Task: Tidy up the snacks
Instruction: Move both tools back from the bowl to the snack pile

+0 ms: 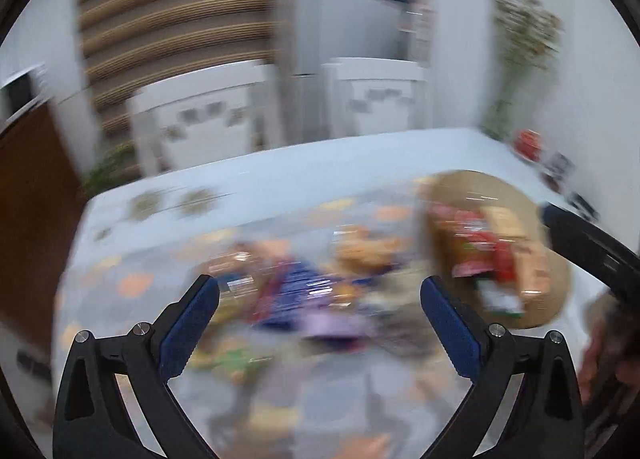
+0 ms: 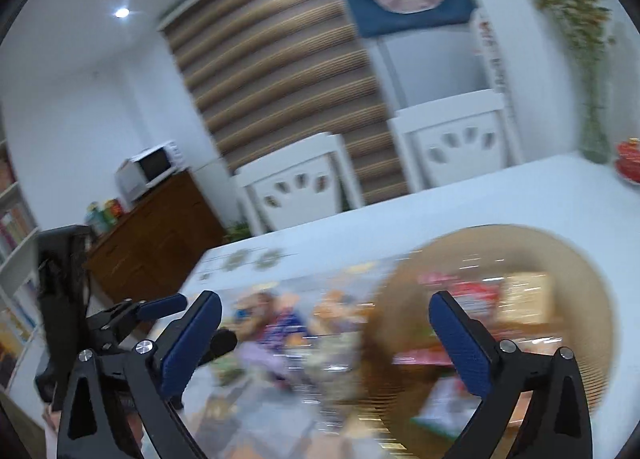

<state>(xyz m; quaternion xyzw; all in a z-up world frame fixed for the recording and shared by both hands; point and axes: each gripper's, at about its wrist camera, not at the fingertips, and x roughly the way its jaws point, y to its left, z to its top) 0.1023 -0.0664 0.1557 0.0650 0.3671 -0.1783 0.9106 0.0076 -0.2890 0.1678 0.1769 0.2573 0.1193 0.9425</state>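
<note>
The surface [image 1: 280, 175], covered in a pale cloth, fills the lower half of both views. At about two o'clock on it sits a round woven basket [image 2: 592, 271], already holding red and tan snack packets [image 1: 492, 255], probably the collecting spot. Loose snacks [image 1: 296, 287] lie blurred at centre. The left claw [image 1: 320, 291] and right claw [image 2: 326, 307] both gape wide, empty. White chairs [image 2: 296, 179] stand behind.

Worktop [image 1: 280, 175]: basket [image 1: 556, 275] at right holding snack packets [image 1: 480, 255]; loose snacks [image 1: 296, 287] to its left; two chairs [image 1: 200, 119] at far edge.
</note>
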